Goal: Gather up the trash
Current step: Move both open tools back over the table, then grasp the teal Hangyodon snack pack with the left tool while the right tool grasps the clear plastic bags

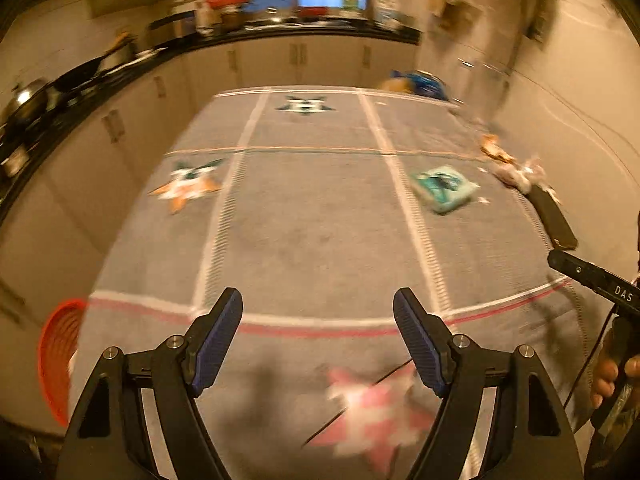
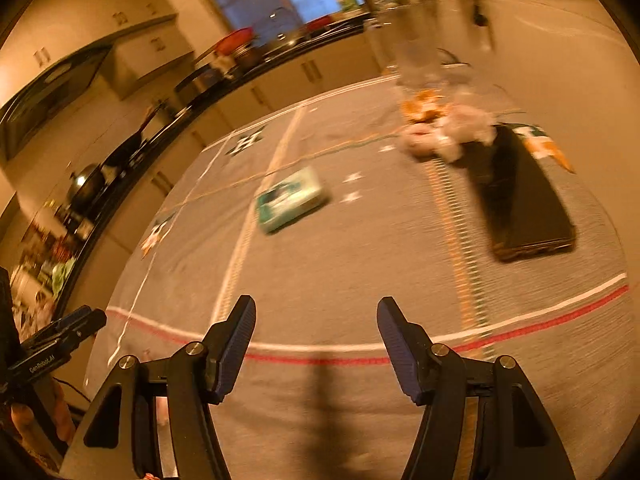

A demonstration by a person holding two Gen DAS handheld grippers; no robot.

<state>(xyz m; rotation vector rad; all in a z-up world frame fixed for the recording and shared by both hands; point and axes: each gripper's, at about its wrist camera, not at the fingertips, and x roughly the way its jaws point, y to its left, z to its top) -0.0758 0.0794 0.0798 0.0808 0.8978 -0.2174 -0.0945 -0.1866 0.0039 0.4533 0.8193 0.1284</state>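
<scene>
We are holding our left hand-held gripper (image 1: 318,344) and right hand-held gripper (image 2: 316,350) wide open and empty over the grey cloth (image 1: 320,240), so either can grab the teal packet (image 2: 292,200) lying ahead.

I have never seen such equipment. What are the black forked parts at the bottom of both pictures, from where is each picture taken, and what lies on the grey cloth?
The black forked parts are hand-held tongs with two fingers; a person holds one in each hand. Each picture comes from a wide-angle camera on one tool, looking forward along its fingers, so the room bends at the edges. One picture shows the left tongs, the other the right tongs. Both stand open and hold nothing.

Below them is a grey cloth with stripes and star patterns, in a kitchen. On it lie a teal packet, a flat black object, and a blurred heap of crumpled scraps. A red basket shows at the cloth's left edge.
</scene>
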